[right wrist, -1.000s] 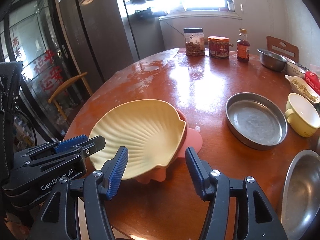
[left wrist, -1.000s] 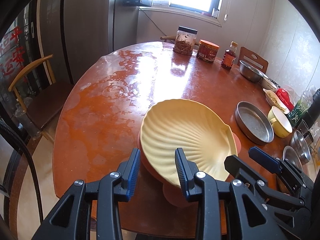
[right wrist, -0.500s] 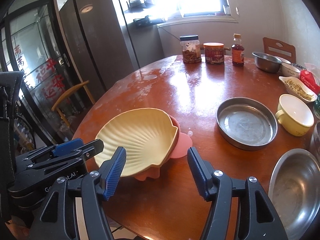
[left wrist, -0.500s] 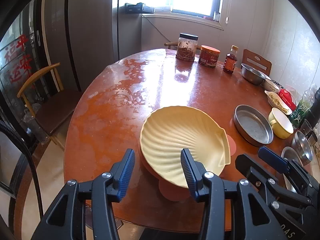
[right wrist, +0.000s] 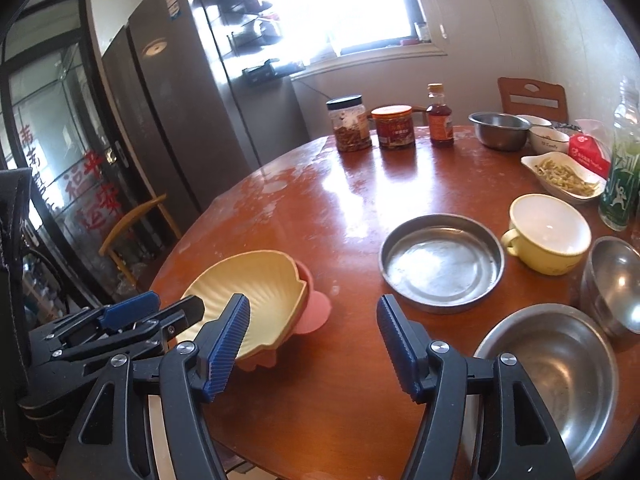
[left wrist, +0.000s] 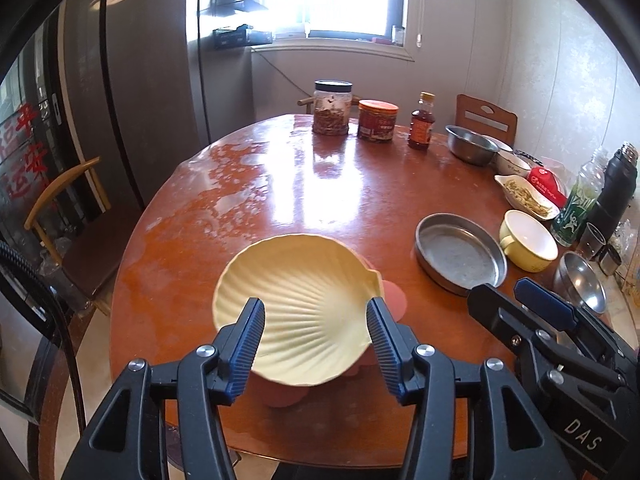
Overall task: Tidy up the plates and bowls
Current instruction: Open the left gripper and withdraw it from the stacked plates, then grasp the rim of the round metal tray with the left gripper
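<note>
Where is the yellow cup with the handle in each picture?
Left wrist view: the yellow cup sits at the right, just right of the round metal pan.
Right wrist view: the yellow cup sits at the right, again just right of the round metal pan.
Shared landmark: that pan beside it.

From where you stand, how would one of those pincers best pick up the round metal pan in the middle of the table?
Probably by the rim. The round metal pan lies flat and looks too wide to span, but its low upright wall could fit between two fingers, one inside, one outside. The right gripper, jaws opening and empty, sits nearest; I'd come down on the near edge, away from the yellow cup beside the pan.
</note>
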